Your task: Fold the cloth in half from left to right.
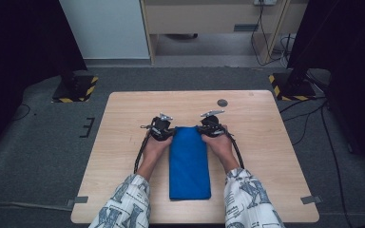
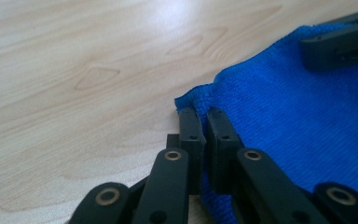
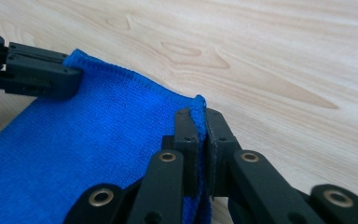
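A folded, long blue microfibre cloth (image 1: 189, 161) lies mid-way on the pale wooden bench (image 1: 123, 118). The left tool (image 2: 204, 122) and right tool (image 3: 200, 122) each pinch a far corner, jaws pressed together, likely ready to lift and fold it.

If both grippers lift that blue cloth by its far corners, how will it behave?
The blue cloth will probably hang limp: it lies flat and folded, and its edge crumples between the jaws of the left gripper. It looks light and fuzzy, so the right gripper likely keeps hold. The fold may fall open.
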Demonstrator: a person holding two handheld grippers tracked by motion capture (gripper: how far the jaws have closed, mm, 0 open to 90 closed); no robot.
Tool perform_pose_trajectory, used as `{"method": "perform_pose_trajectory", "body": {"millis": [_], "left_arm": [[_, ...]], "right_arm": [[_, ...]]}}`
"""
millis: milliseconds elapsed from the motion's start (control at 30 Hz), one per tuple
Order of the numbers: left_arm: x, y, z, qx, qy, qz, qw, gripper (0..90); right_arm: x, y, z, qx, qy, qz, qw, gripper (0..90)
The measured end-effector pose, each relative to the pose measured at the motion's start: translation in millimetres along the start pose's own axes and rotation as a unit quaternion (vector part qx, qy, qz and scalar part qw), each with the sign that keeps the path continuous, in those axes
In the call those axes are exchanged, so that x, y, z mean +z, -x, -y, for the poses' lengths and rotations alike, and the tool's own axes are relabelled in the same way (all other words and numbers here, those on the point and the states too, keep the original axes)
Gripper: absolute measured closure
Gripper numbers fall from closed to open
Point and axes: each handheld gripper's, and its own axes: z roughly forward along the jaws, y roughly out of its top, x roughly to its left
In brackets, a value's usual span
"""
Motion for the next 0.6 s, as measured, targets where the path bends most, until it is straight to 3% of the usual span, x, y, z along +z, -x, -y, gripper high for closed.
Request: {"method": "perform_pose_trajectory", "body": {"millis": [167, 267, 600], "left_arm": [[-13.1, 3.1, -6.5, 0.002, 0.018, 0.003, 0.9998, 86.7], [-22.3, 4.3, -11.2, 0.003, 0.031, 0.005, 0.9995, 86.9], [-37.0, 5.8, -26.8, 0.006, 0.061, 0.008, 0.9981, 87.1]], "right_arm": [[-18.9, 1.5, -3.4, 0.014, 0.031, -0.013, 0.9994, 85.5], [-27.9, -0.4, -6.7, 0.007, 0.040, -0.015, 0.9991, 85.6], [-42.6, -1.6, -21.4, -0.001, 0.053, -0.012, 0.9985, 85.6]]}}
